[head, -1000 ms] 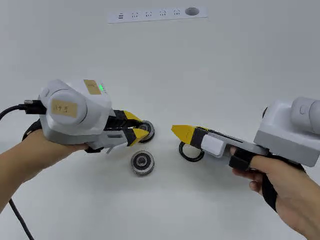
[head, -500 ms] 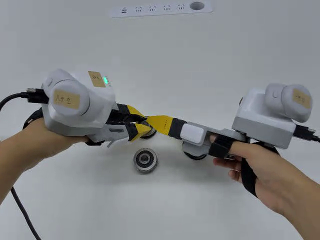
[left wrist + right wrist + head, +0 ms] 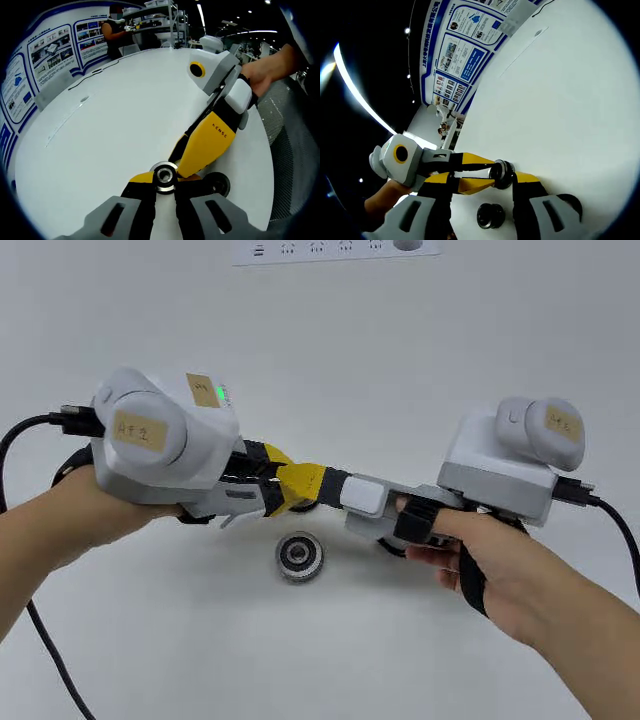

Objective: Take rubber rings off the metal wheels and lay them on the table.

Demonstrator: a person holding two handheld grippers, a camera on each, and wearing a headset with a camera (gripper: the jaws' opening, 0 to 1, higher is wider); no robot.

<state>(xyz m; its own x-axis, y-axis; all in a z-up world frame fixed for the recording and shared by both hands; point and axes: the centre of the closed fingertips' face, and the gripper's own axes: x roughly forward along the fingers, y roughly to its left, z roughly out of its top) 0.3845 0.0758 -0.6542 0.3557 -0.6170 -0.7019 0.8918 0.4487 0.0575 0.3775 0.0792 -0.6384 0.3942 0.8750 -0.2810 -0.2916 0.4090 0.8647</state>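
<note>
1. Head view: the right gripper (image 3: 302, 481) has swung in from 3 o'clock, where a second ago it hung well apart over the table (image 3: 400, 370). Its yellow tips now meet the left gripper (image 3: 270, 496) at the middle of the frame.
2. The left gripper stays clamped on the held wheel (image 3: 164, 176), lifted a little off the table. It has hardly shifted.
3. In the right gripper view, my jaws stand either side of that wheel, one at 9 o'clock and one at 3 o'clock of it. I cannot tell whether they are pinching its rubber yet.
4. One rubber ring (image 3: 218, 184) already lies flat on the table, just at 3 o'clock of the held wheel in the left gripper view.
5. The loose wheel (image 3: 299, 556) sits untouched at 6 o'clock of the two tips.
6. My reading: I am set up to peel the second ring, with the left gripper bracing the wheel. The loose wheel is yet to do.
</note>
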